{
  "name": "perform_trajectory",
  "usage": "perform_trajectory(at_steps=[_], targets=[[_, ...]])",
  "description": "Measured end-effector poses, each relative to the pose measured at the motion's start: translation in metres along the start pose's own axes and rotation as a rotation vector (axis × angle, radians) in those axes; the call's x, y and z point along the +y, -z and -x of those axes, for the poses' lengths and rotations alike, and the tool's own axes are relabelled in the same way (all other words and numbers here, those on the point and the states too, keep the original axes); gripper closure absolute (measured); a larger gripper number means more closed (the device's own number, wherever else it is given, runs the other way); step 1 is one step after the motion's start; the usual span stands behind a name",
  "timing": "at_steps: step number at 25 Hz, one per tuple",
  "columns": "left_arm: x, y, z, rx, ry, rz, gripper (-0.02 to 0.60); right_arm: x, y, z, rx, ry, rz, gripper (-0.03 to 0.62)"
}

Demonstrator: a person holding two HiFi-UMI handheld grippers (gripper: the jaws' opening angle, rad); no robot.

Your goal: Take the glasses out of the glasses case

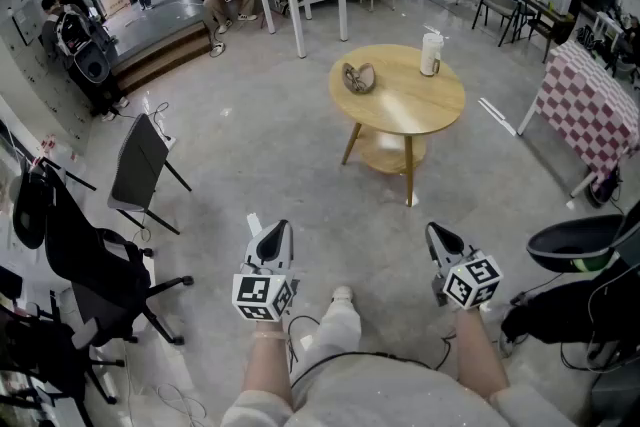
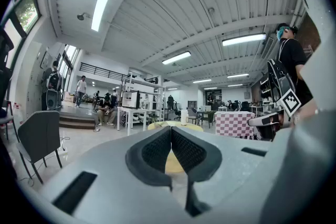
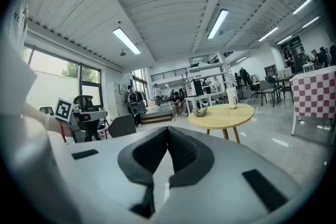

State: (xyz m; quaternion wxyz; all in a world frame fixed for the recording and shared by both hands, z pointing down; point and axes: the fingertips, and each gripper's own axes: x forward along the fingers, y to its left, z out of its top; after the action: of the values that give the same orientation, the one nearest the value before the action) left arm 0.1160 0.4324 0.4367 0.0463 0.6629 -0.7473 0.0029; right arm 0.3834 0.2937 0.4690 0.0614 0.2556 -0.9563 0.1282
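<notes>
Concrete floor (image 1: 290, 150), glasses case (image 1: 358, 77) on table (image 1: 405, 105), left gripper (image 1: 280, 229), right gripper (image 1: 434, 231), jaws pressed together

Head cam: up high, faces fwd + steeply down. Left gripper (image 1: 274, 237) and right gripper (image 1: 441, 240) near, at bottom; round bench (image 1: 398, 105) well ahead. Left gripper cam: level along own jaws, bench (image 2: 156, 126) far, dead ahead. Right gripper cam: tilted slightly down, bench (image 3: 223, 113) far, right of ctr. All 3 share bench.
</notes>
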Motion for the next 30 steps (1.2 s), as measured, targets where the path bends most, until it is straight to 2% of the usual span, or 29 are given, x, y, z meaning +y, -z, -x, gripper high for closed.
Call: perform_trajectory(at_steps=[4, 10, 18, 27, 30], targets=[[0.020, -0.003, -0.040, -0.019, 0.003, 0.007, 0.577, -0.020, -0.008, -0.046, 0.001, -0.011, 0.020, 0.589], [0.045, 0.002, -0.082, 0.005, 0.000, 0.013, 0.577, -0.032, -0.014, -0.099, 0.035, -0.022, 0.015, 0.589], [0.071, 0.001, -0.126, 0.026, 0.012, 0.031, 0.577, -0.047, -0.017, -0.142, 0.074, -0.004, -0.007, 0.589], [0.115, -0.007, -0.214, 0.025, 0.080, 0.020, 0.577, -0.077, -0.035, -0.217, 0.055, 0.065, -0.034, 0.588], [0.123, -0.013, -0.236, 0.019, 0.100, 0.010, 0.577, -0.086, -0.043, -0.236, 0.045, 0.074, -0.039, 0.548]])
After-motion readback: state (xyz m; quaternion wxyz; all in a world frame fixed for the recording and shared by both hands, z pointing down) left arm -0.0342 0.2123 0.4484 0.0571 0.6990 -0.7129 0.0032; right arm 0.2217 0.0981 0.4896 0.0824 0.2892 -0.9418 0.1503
